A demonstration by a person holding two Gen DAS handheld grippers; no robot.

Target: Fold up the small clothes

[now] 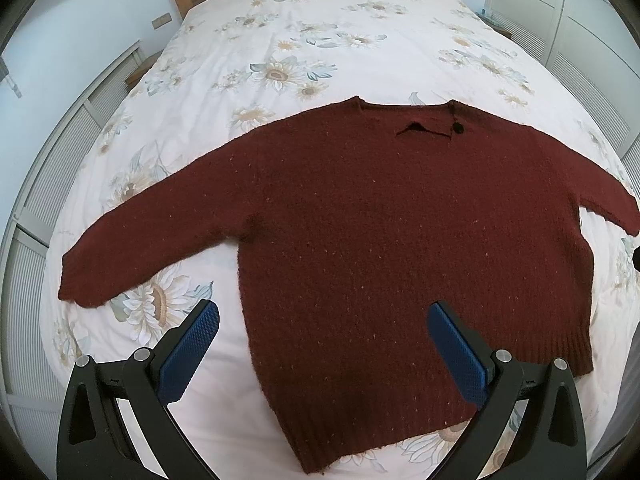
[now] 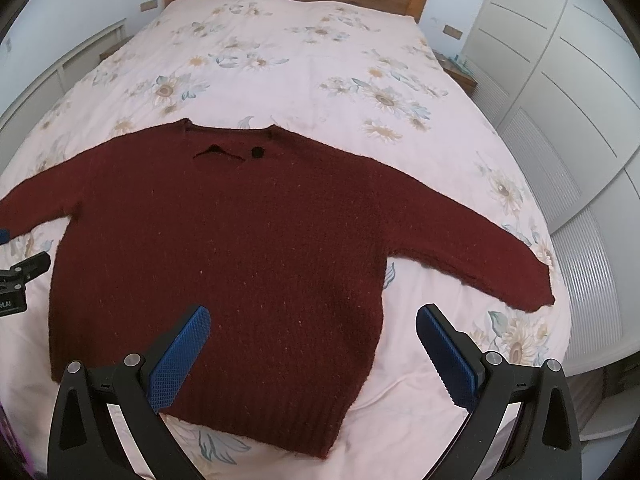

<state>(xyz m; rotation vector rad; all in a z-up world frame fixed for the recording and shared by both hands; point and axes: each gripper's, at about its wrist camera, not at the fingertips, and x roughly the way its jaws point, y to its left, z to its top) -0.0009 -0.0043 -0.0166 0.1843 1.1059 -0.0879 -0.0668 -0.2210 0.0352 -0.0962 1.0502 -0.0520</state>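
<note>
Both tongs, left (image 1: 323, 312) and right (image 2: 313, 318), spread above flat maroon sweater (image 1: 400, 240).

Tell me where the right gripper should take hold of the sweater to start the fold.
Probably the right sleeve's cuff. The sweater lies flat on the bed with both sleeves spread outward, and that cuff is a free edge off the body. Bring the open right gripper in from the outer right side, pinching across the cuff end, then carry it inward over the chest.
</note>
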